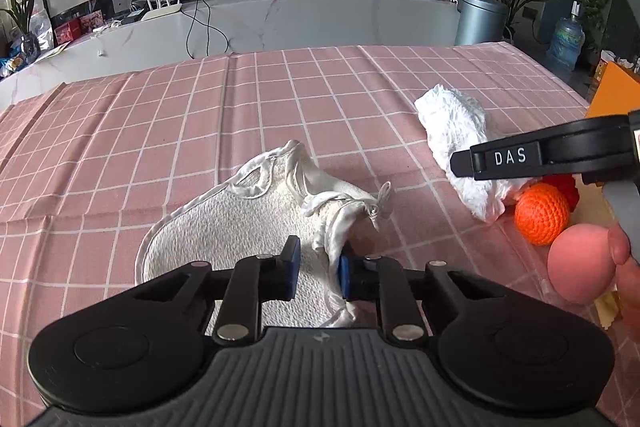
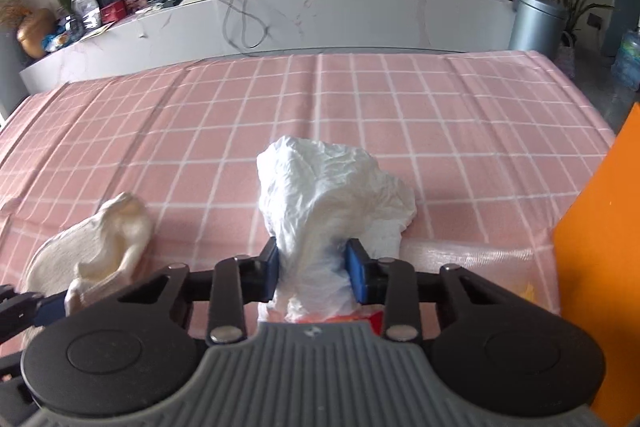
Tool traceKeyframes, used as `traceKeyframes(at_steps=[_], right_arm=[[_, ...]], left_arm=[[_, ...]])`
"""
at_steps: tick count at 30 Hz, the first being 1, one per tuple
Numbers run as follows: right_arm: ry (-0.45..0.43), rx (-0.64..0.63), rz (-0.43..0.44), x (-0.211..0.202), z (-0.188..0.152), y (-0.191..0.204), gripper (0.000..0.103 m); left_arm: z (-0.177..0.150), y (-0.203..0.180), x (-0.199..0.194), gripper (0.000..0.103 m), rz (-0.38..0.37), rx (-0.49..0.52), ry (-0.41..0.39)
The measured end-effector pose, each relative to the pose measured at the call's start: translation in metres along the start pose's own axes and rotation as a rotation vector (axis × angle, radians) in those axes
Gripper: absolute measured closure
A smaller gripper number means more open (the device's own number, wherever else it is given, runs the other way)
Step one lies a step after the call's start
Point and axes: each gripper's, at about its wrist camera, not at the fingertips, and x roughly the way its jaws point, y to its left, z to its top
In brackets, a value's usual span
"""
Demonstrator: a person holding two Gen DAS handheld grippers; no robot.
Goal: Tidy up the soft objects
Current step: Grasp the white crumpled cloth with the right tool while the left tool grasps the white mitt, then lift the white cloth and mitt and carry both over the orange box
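A cream terry cloth (image 1: 224, 227) with a white hem and strings lies on the pink checked tablecloth (image 1: 200, 115). My left gripper (image 1: 319, 271) is shut on a raised fold of its right edge. To its right lies a crumpled white cloth (image 1: 452, 131). In the right wrist view that crumpled white cloth (image 2: 332, 187) bulges up between the blue pads (image 2: 354, 267), and my right gripper (image 2: 312, 273) is shut on its near end. The terry cloth (image 2: 92, 251) shows at the lower left there.
An orange knitted ball (image 1: 542, 213), a red knitted piece (image 1: 564, 187) and a pink ball (image 1: 580, 263) sit close by the right gripper's finger (image 1: 504, 159). An orange box (image 2: 592, 267) stands at the table's right edge. A white cabinet (image 2: 320, 11) runs behind the table.
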Motion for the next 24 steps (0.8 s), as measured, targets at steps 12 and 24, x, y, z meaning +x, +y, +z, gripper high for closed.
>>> traceKeyframes(at_steps=[12, 24], right_arm=[[-0.116, -0.144, 0.089, -0.061, -0.035, 0.028, 0.079], [-0.231, -0.198, 0.219, -0.147, -0.050, 0.042, 0.077]], left_arm=[[-0.024, -0.005, -0.046, 0.098, -0.001, -0.059, -0.076], [-0.034, -0.004, -0.104, 0.098, -0.021, -0.085, -0.130]])
